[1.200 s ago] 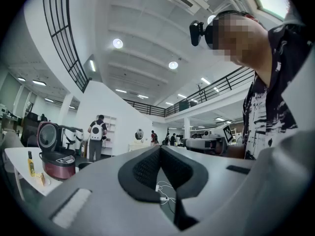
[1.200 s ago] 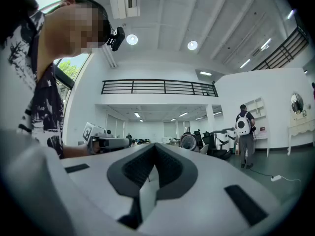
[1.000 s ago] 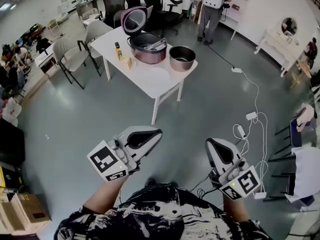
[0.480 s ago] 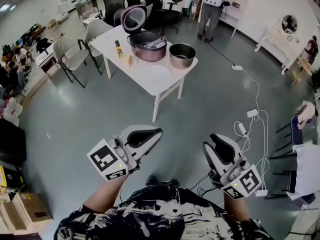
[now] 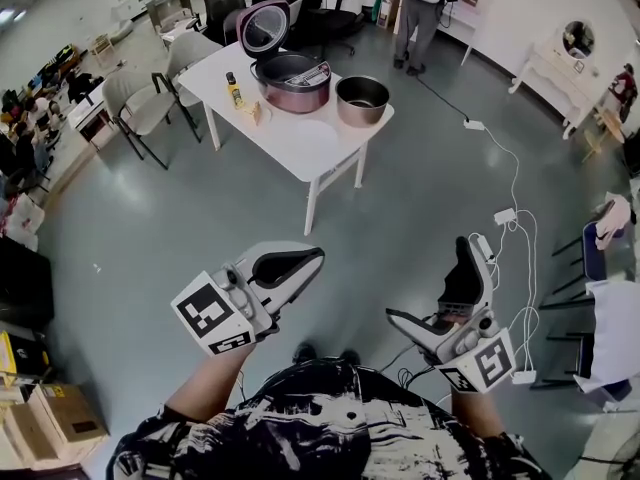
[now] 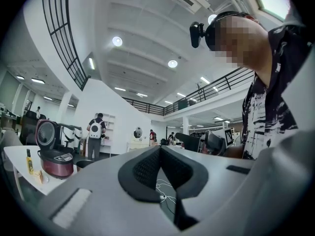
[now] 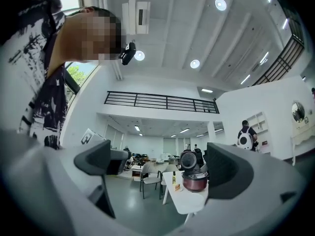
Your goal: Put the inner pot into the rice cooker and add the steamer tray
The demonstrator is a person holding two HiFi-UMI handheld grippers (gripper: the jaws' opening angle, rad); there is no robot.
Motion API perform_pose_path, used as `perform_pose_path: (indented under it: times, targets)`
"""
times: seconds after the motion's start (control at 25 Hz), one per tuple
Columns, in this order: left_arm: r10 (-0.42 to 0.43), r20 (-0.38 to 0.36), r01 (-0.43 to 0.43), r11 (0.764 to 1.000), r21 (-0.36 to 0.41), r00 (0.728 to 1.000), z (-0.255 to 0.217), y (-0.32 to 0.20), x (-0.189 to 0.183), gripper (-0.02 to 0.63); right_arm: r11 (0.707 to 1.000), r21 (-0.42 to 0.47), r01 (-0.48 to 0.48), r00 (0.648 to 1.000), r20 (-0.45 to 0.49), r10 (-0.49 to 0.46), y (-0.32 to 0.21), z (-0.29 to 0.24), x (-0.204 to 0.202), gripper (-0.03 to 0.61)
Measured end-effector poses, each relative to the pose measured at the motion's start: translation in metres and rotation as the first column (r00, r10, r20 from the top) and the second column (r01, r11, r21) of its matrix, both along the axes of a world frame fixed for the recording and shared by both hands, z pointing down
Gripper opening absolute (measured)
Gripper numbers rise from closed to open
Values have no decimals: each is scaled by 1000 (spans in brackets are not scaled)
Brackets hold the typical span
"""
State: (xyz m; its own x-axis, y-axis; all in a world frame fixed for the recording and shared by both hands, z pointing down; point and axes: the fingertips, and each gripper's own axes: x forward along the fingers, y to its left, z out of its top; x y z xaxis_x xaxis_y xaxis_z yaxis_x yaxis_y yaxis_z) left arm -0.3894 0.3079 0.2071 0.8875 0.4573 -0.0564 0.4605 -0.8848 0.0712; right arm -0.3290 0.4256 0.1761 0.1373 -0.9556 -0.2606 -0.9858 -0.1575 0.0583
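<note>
Inner pot [image 5: 362, 99], a round bare-metal bowl with a dark inside, stands on the white rectangular counter [image 5: 300, 156] at its right corner, outside of the cooker. Just beside it, along the far edge, is the dark pink rice cooker [image 5: 293, 71] with its round lid raised upright. A small yellow bottle [image 5: 233, 89] with a dark cap stands near the left edge, and a small pale packet [image 5: 252, 114] lies next to it. Toward the near corner a flat white round shape [image 5: 312, 134] lies on the top; it is too faint to say what it is.

Both claws are well apart from the counter, above the grey floor [image 5: 150, 228]. The left claw [image 5: 305, 262] is closed, its dark pads together with nothing in them. The right claw [image 5: 432, 280] is opening. Its two jaws stand wide and empty, and in the right gripper view the counter and cooker show far off between them.

Grey chairs [image 5: 140, 103] stand at the counter's left side, and black office chairs [image 5: 318, 26] stand behind it. A person with a white backpack [image 5: 424, 8] stands further back. White cables with power strips [image 5: 505, 223] lie on the floor at the right.
</note>
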Motion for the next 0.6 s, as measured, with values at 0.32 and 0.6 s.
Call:
perform_pose_path:
  times: [0.32, 0.6]
  targets:
    - [5, 8, -5, 1000, -3, 1000, 4, 12, 19, 5, 1000, -18, -2, 1000, 14, 3, 14, 6, 12, 554]
    - [-10, 16, 10, 1000, -3, 1000, 12, 40, 73, 5, 999, -39, -16, 999, 35, 18, 55, 17, 61, 554]
